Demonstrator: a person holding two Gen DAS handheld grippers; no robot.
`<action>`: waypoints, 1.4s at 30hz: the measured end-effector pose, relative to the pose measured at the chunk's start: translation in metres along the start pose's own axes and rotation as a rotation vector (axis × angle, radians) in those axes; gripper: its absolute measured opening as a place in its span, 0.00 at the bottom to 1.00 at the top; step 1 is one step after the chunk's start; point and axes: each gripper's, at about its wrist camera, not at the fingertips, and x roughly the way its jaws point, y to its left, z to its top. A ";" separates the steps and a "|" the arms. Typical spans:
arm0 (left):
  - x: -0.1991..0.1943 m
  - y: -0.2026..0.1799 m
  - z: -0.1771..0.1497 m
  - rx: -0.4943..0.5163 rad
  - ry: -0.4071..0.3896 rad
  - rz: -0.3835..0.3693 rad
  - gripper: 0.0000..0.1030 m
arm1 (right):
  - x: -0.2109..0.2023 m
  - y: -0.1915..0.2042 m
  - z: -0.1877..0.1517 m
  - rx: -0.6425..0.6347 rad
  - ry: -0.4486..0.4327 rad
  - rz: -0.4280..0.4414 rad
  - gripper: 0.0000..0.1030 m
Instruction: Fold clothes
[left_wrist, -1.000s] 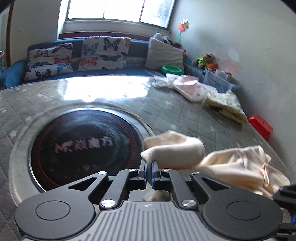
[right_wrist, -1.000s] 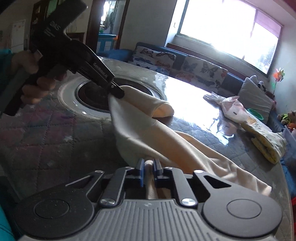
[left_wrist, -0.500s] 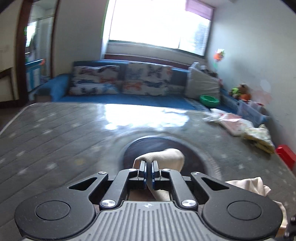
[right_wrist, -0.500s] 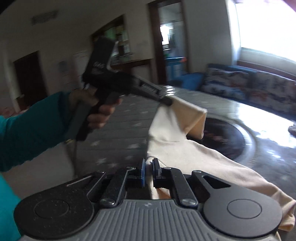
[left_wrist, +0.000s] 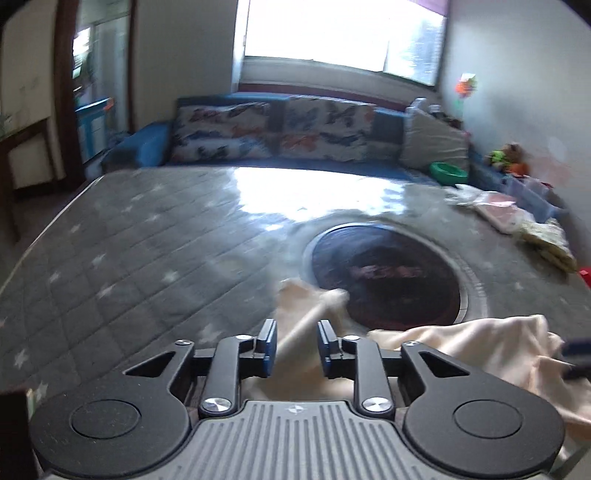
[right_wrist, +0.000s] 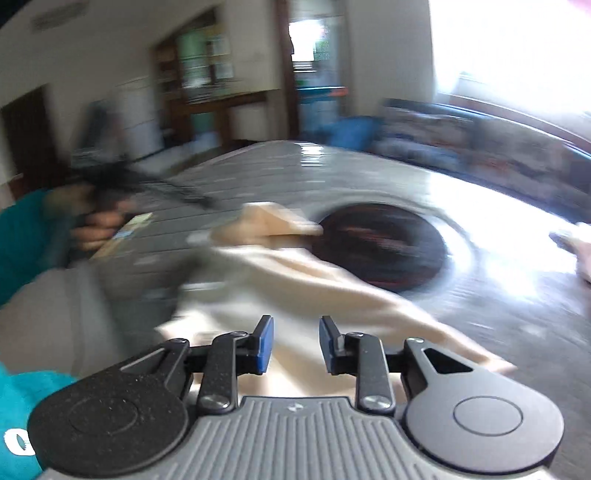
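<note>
A cream garment (left_wrist: 476, 343) lies on the grey quilted table, one end reaching toward the dark round inset (left_wrist: 388, 275). My left gripper (left_wrist: 294, 345) is open above a strip of the cloth, which lies loose between its blue pads. My right gripper (right_wrist: 294, 343) is open too, over the garment (right_wrist: 321, 284), whose cloth spreads below the fingers. In the blurred right wrist view the left gripper (right_wrist: 199, 199) hovers near the garment's far tip.
The quilted table top (left_wrist: 140, 251) stretches to the left. A blue sofa with butterfly cushions (left_wrist: 277, 129) stands behind it. Folded clothes and bags (left_wrist: 517, 218) lie at the table's right edge, near a green bowl (left_wrist: 448, 170) and a red box (left_wrist: 585, 277).
Both grippers have opened and let go of the cream garment, which has dropped onto the table. Both views are blurred by motion and the left gripper has drawn back from the cloth tip.
</note>
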 end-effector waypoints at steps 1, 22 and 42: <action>0.004 -0.010 0.003 0.024 -0.001 -0.028 0.35 | -0.002 -0.018 -0.003 0.035 -0.001 -0.059 0.28; 0.120 -0.054 0.001 0.157 0.231 -0.153 0.40 | 0.043 -0.153 -0.042 0.370 0.082 -0.248 0.36; 0.030 -0.040 0.015 0.189 -0.063 -0.369 0.14 | -0.021 -0.092 0.004 0.116 -0.230 -0.207 0.13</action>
